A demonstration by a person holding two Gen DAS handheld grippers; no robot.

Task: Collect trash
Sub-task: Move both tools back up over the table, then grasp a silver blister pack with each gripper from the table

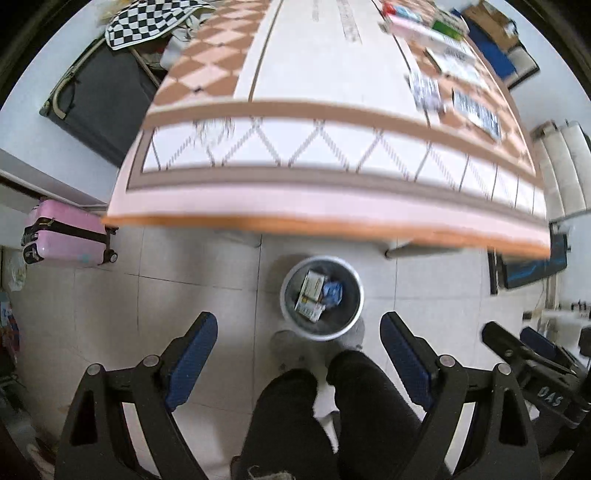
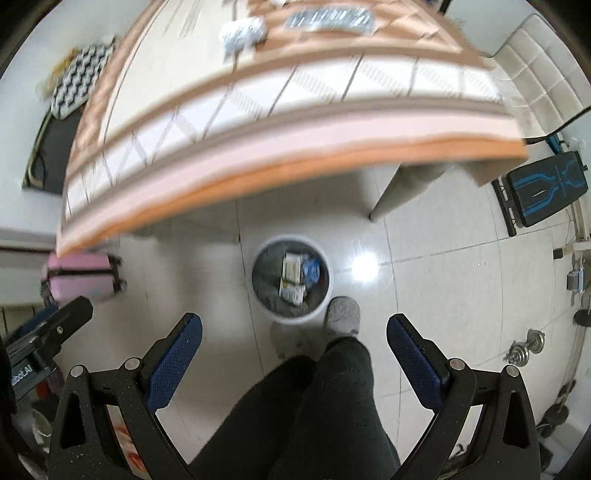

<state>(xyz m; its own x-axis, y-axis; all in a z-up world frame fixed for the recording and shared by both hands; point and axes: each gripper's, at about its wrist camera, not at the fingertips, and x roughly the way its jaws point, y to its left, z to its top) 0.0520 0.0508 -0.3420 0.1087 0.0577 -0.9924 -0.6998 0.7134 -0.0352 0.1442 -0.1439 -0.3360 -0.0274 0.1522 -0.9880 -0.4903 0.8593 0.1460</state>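
1. Nearest to both cameras, each gripper points straight down with nothing between its blue pads: the left gripper [image 1: 299,332] stands wide and released, and the right gripper [image 2: 294,334] is likewise spread and empty. Between them are the person's dark-trousered legs [image 1: 332,417] and grey slippers [image 2: 341,314] on the tiled floor [image 2: 443,295].

2. Just past the slippers, on the floor, stands the round waste bin [image 1: 321,297] (grey inside, pale rim). In it lie two printed cartons [image 1: 312,291] and a crumpled blue wrapper [image 1: 333,290], so some trash is already collected.

3. Judged from this, the step in hand falls between a drop and the next pick: both grippers are empty above the bin, with the worktop edge ahead.

4. Farther on, the worktop [image 1: 332,199] under its patterned cloth carries the remaining things, all blurred: silvery packets [image 1: 424,90] and a dark printed sachet [image 1: 476,112] near its right side, with pink and green boxes [image 1: 424,27] beyond. The right wrist view shows the silvery packets and the sachet too.

5. The next move, I judge, calls for carrying one gripper over the worktop to the nearest packet (flat and thin, so the pads must come in low at its edge), clenching, then returning above the bin. Which pieces count as trash cannot be told for sure.

6. Farthest off, a pink suitcase [image 1: 68,232] stands on the floor at the left.
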